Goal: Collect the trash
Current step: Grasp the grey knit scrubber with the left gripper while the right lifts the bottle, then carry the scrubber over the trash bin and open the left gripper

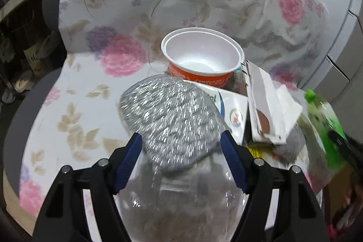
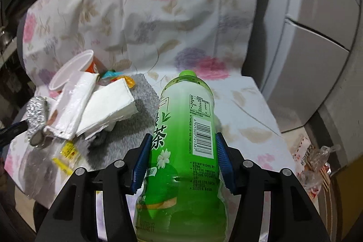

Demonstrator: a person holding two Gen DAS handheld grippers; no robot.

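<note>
Trash collection: early stage.
Green bottle (image 2: pixel 188 142) is clamped in right gripper (image 2: pixel 182 162); left gripper (image 1: pixel 181 162) straddles a clear container (image 1: pixel 181 203), contact unclear. Cup (image 1: pixel 202 56) and tissue packs (image 2: pixel 109 106) remain on the chair.

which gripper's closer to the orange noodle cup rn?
Left. Left gripper sits straight before the orange cup. Right gripper, around the green bottle, has it far left.

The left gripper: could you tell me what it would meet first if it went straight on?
Probably the silvery steel scourer, which lies just past the left gripper and its fingers; beyond stands the white cup. Depth is uncertain.
</note>
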